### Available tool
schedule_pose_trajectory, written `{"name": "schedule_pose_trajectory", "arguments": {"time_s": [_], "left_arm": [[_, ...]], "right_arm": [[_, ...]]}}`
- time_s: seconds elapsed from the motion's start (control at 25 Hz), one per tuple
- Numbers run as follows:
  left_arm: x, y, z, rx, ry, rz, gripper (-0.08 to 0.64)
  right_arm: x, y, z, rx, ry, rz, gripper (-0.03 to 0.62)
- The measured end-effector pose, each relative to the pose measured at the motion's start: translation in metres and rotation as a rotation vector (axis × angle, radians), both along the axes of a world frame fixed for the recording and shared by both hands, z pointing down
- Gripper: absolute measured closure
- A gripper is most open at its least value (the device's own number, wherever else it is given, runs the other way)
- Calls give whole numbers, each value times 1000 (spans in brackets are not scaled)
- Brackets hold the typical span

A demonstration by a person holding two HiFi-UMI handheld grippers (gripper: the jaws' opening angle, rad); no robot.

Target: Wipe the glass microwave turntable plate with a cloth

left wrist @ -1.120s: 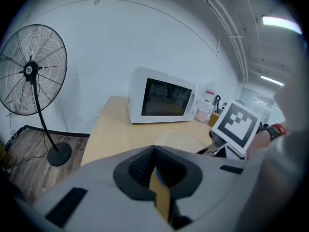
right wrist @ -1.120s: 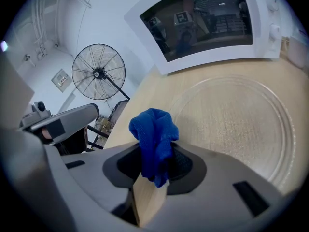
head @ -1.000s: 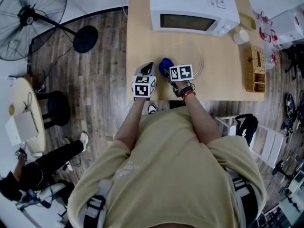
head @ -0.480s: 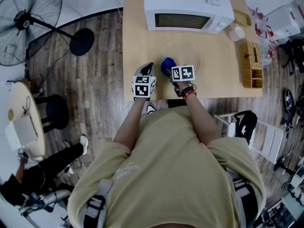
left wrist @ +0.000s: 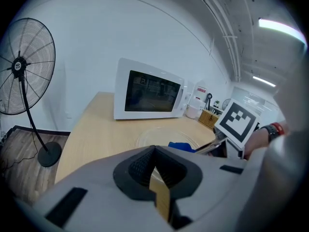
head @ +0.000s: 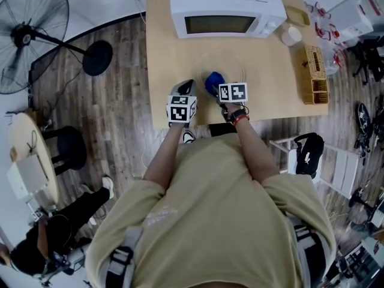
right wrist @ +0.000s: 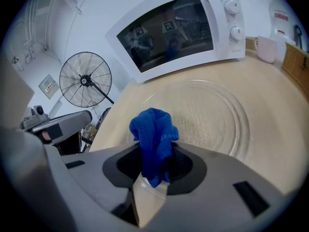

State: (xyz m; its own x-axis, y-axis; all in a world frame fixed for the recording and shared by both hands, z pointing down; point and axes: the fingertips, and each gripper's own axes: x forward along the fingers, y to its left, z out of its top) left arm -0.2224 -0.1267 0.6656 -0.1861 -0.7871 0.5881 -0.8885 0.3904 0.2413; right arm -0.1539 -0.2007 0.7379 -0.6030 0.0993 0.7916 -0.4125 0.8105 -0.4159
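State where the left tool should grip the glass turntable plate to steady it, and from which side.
The glass turntable plate lies flat on the table, so only its thin edge offers a pinch: probably the left rim, approached low from its left by the left tool.

The cloth [right wrist: 153, 139] is deep blue, the glass plate [right wrist: 212, 112] clear, the table [head: 162, 53] pale tan wood, the microwave [head: 225, 8] white with a dark door, the floor [head: 123, 95] dark brown planks, and the grey left gripper [left wrist: 154, 151] and right gripper [right wrist: 153, 156] carry cubes patterned with black-and-white squares
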Motion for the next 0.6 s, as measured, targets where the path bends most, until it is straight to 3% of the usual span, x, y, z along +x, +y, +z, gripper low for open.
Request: {"name": "schedule_pose_trajectory", "arguments": {"time_s": [0.6], "left_arm": [[27,-32,8,5,22,69,541]], "right_arm": [[51,-48,0,42,28,132,455]]}}
